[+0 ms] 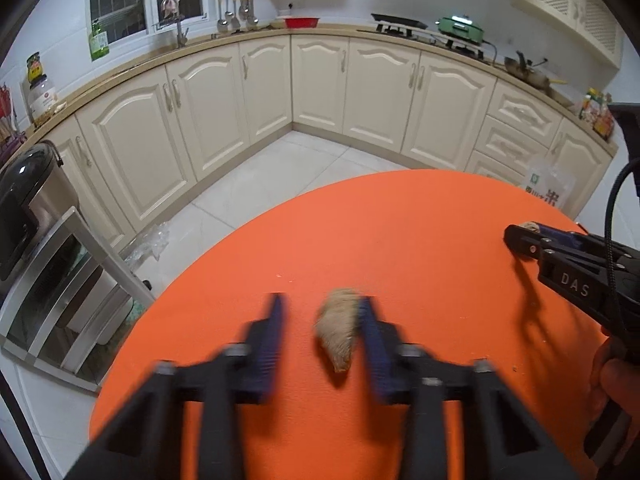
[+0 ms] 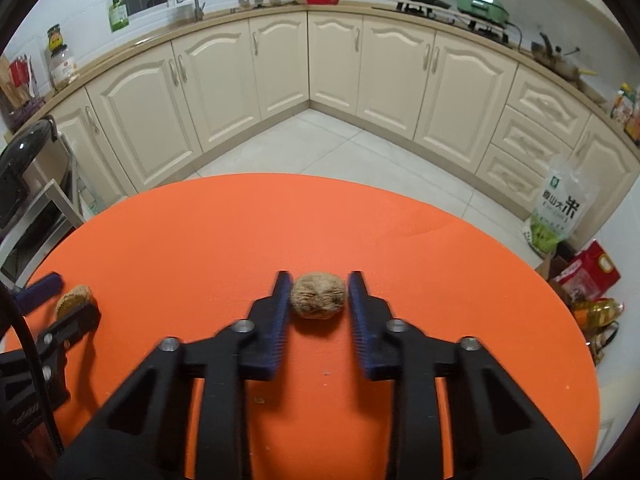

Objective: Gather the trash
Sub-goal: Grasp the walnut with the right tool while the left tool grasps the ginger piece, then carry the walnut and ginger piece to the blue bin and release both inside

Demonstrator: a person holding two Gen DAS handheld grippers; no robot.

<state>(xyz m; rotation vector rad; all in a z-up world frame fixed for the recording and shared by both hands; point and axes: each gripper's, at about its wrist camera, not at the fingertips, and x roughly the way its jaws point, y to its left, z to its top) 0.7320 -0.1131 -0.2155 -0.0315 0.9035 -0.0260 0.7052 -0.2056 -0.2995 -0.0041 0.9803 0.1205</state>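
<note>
On orange table (image 2: pixel 280 220) | left tongs (image 1: pixel 322 303) apart, straddling shell scrap (image 1: pixel 338 332); right tongs (image 2: pixel 320 280) apart, straddling walnut (image 2: pixel 318 297)

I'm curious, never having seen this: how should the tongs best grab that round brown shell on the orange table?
By its two rounded ends, from above and the near side: the shell lies low and oval on the table, and the right tongs straddle it, one finger beside each end.

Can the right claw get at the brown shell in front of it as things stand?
Probably yes: the brown shell lies on the orange table right between the open fingers of the right claw, nothing covering it, and the left claw sits well off to one side.
</note>
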